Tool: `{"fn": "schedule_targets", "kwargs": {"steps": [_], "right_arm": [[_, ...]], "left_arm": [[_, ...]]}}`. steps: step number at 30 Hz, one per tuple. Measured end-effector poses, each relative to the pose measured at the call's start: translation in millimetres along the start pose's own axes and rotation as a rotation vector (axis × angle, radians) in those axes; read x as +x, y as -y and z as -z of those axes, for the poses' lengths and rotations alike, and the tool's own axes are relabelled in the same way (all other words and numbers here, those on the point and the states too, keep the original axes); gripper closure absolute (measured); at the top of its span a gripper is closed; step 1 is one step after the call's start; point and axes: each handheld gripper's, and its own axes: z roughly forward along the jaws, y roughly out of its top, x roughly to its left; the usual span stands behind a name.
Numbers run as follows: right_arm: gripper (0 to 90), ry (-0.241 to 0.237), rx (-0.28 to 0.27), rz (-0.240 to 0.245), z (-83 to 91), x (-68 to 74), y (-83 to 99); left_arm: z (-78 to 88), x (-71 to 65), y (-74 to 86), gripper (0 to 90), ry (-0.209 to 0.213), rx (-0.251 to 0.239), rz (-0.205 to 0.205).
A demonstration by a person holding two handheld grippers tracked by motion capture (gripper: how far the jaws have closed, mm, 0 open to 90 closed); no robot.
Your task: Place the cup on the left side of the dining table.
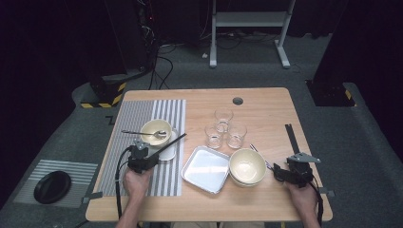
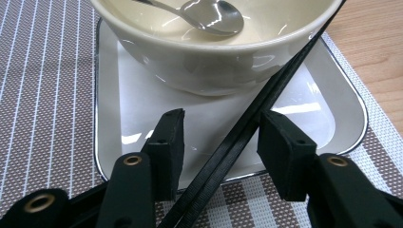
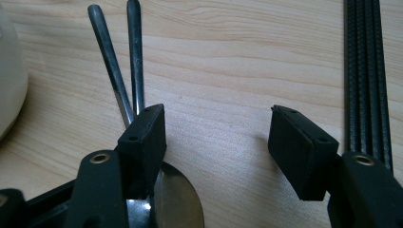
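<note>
Black chopsticks (image 2: 247,128) lay slanting between the pads of the left gripper (image 2: 221,142), their far end leaning on the rim of the bowl (image 2: 214,71) just ahead of it. The jaws stood parted, the left pad clear of the sticks and the right pad just beside them; whether that one touched I could not tell, and it read as a let-go rather than a grip. By my judgement the setting of this place was nearly done — the bowl sat on a small tray (image 2: 119,123) on the striped mat (image 2: 43,95), a spoon (image 2: 209,12) lay inside the bowl, and the chopsticks were down. They looked thin, matte and paired tight, running from below the jaws up past the bowl's right side. The right gripper (image 3: 218,137) hung open over bare table (image 3: 228,61), holding nothing; two spoon handles (image 3: 121,76) lay under its left jaw, a second pair of chopsticks (image 3: 366,71) past its right jaw, and a cream bowl (image 1: 247,166) off to its left. What seemed left was a second place: the tray (image 1: 206,168), that bowl, the cutlery and three glasses (image 1: 223,128) farther ahead had not been arranged.
</note>
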Motion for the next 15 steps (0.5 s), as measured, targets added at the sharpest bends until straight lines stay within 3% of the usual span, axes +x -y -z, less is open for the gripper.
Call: {"fn": "schedule_targets", "kwargs": {"steps": [15], "right_arm": [[37.7,0.0,0.0,0.0,0.0,0.1,0.0]], "left_arm": [[-0.9,3.6,0.1,49.4,-0.008,0.01,-0.012]]}}
